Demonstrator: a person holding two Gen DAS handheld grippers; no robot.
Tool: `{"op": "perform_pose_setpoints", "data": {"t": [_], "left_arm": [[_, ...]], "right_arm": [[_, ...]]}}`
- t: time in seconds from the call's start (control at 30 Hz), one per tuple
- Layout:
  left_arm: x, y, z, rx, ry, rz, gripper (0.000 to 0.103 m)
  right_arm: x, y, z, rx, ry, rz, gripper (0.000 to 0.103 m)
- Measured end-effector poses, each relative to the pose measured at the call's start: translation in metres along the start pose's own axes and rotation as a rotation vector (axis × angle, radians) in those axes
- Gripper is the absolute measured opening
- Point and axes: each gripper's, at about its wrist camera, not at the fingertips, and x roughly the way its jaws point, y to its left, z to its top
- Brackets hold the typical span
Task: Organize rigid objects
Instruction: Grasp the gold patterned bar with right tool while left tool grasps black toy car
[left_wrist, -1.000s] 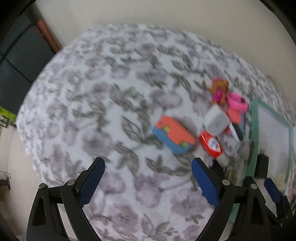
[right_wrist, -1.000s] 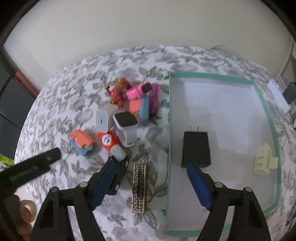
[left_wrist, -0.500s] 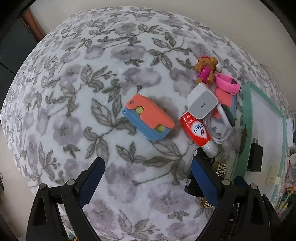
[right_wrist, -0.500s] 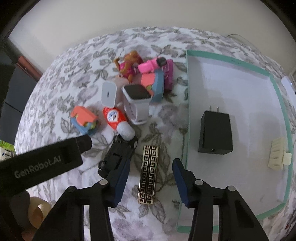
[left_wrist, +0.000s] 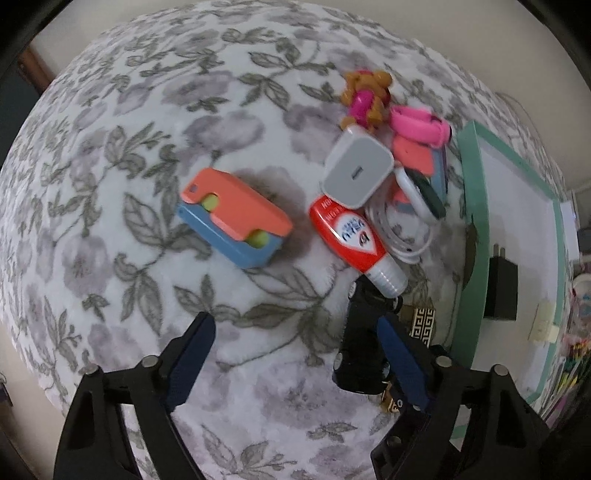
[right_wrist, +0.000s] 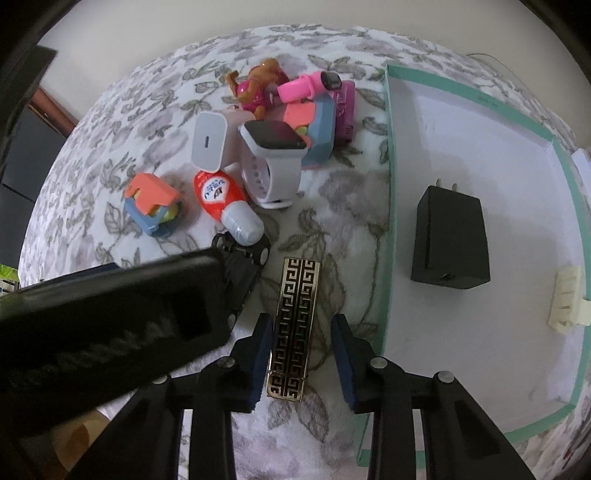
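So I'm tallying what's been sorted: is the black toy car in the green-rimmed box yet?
No, the black toy car lies on the floral cloth outside the box, which holds the black charger and a cream plug.

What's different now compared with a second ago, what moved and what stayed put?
The right tongs came down over the gold-patterned black bar and are closing, the bar between the pads but not yet gripped. The left tongs dropped lower beside the black toy car, open. The toy pile, black charger and tray stayed put.

A gold-and-black fret-patterned bar (right_wrist: 293, 325) lies flat on the floral cloth, long axis toward twelve o'clock. At its ten o'clock sits a black toy car (right_wrist: 242, 264). At its two o'clock, a black plug adapter (right_wrist: 450, 238) lies inside the teal-rimmed box (right_wrist: 389, 206).
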Motion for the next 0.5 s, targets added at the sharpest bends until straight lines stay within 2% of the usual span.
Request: {"op": "perform_pose_setpoints", "data": {"t": [0.17,0.33,0.4,0.5], "left_arm": [[0.005,-0.012,-0.001,0.019,0.008,-0.025,0.086],[0.015,-0.018,-0.002,0.016,0.032,-0.126,0.061],[0.019,-0.023,-0.002,0.012,0.046,-0.156,0.057],[0.025,-0.027,-0.006,0.029,0.067,-0.158,0.051]], "right_arm": [[0.000,-0.001,-0.002,0.003,0.002,0.007,0.034],[0.000,-0.003,-0.004,0.023,0.000,0.032,0.033],[-0.001,-0.007,-0.001,0.031,0.000,0.040,0.033],[-0.002,-0.010,-0.001,0.028,-0.001,0.045,0.033]]}}
